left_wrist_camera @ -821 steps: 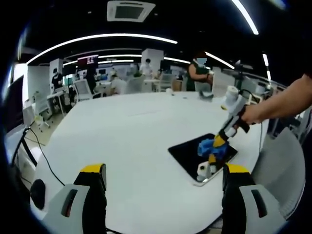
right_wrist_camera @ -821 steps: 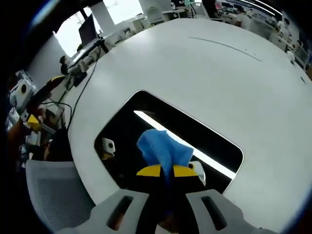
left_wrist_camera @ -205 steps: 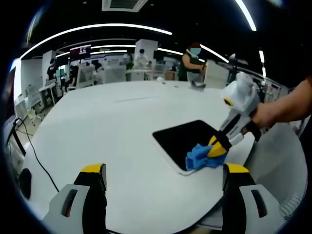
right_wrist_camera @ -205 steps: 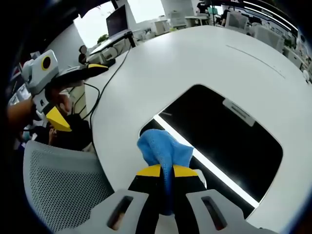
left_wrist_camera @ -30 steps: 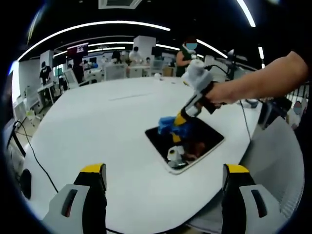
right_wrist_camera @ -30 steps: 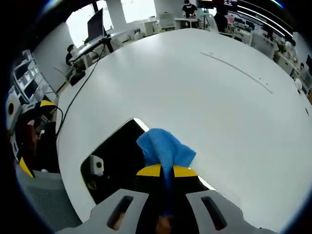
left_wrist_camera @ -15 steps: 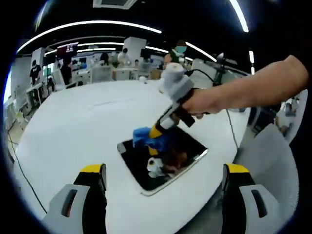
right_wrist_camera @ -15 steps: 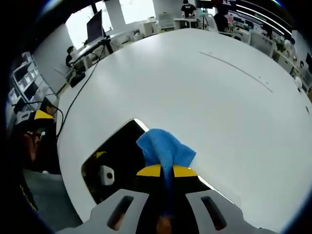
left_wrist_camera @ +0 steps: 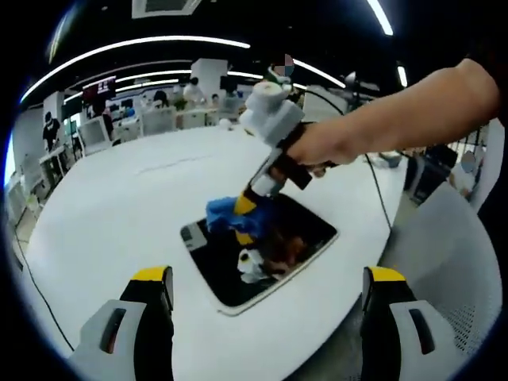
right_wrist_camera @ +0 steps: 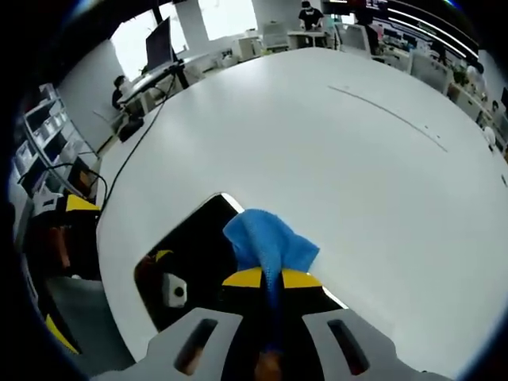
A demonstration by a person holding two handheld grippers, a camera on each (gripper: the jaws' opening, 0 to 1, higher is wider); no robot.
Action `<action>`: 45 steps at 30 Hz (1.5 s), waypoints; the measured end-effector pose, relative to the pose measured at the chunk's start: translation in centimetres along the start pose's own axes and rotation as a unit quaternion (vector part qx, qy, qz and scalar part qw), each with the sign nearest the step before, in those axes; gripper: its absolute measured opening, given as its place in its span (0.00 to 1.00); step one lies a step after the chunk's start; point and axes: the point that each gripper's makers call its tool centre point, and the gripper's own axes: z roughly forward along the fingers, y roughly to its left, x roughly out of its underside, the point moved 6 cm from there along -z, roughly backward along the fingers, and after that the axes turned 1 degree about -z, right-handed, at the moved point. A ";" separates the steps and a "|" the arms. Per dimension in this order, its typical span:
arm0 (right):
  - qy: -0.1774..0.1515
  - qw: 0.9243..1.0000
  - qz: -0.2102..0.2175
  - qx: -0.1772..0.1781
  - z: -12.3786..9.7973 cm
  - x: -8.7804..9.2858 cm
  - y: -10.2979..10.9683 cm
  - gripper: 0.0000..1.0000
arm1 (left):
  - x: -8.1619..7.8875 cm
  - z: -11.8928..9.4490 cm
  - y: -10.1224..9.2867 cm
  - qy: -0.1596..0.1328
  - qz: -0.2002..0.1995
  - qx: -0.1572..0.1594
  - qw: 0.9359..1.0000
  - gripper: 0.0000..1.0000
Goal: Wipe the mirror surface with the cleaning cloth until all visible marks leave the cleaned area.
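Right now my right gripper (right_wrist_camera: pixel 266 279) is clamped on the blue cleaning cloth (right_wrist_camera: pixel 268 241), pressed at the mirror's (right_wrist_camera: pixel 197 246) far corner on the white table (right_wrist_camera: pixel 333 143). My left gripper (left_wrist_camera: pixel 266 278) hangs wide apart, empty; I'd keep flat pressure and overlap strokes across the glass.

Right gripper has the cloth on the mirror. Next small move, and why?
Probably drag the blue cloth back toward the near edge of the mirror. The right gripper grips it at the far corner, and most of the dark glass lies nearer. The left gripper is open and idle.
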 end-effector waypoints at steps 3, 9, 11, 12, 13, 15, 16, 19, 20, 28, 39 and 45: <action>0.001 1.000 -0.008 0.000 -0.2 0.1 -0.1 0.01 | 0.2 -0.3 0.1 -0.004 0.001 -0.010 1.000 1.00; 0.009 1.000 -0.013 0.002 -0.9 1.0 -1.2 0.01 | 0.4 -0.6 -0.4 -0.006 -0.007 -0.003 1.000 1.00; 0.009 1.000 -0.013 0.003 -1.1 1.2 -1.4 0.01 | 0.1 -0.7 -0.5 -0.012 -0.012 -0.003 1.000 1.00; 0.009 1.000 -0.012 0.004 -1.2 1.4 -1.5 0.01 | -0.1 -0.7 -0.6 -0.015 -0.014 -0.001 1.000 1.00; 0.009 1.000 -0.012 0.005 -1.2 1.4 -1.5 0.01 | -0.4 -0.8 -0.8 -0.018 -0.012 0.001 1.000 1.00; 0.008 1.000 -0.012 0.005 -1.3 1.5 -1.7 0.01 | -0.5 -0.7 -1.0 -0.019 -0.006 0.000 1.000 1.00; 0.008 1.000 -0.012 0.005 -1.3 1.6 -1.7 0.01 | -0.4 -0.7 -1.1 -0.017 -0.003 -0.001 1.000 1.00; 0.008 1.000 -0.015 0.008 -1.5 1.8 -1.9 0.01 | 0.2 -0.6 -1.3 -0.008 0.008 -0.008 1.000 1.00; 0.007 1.000 -0.015 0.007 -1.5 1.9 -2.0 0.01 | 0.8 -0.4 -1.1 -0.001 0.014 -0.015 1.000 1.00; 0.002 1.000 -0.006 0.015 -2.4 3.1 -2.9 0.02 | 1.5 -0.3 -0.6 -0.008 -0.035 -0.015 0.999 1.00; 0.007 1.000 -0.014 0.025 -2.6 3.2 -3.3 0.02 | 1.4 -0.4 -0.5 -0.012 -0.039 -0.019 0.999 1.00; 0.009 0.999 -0.012 0.034 -3.1 3.9 -4.1 0.02 | 1.3 -0.4 -0.5 -0.009 -0.025 -0.020 0.999 1.00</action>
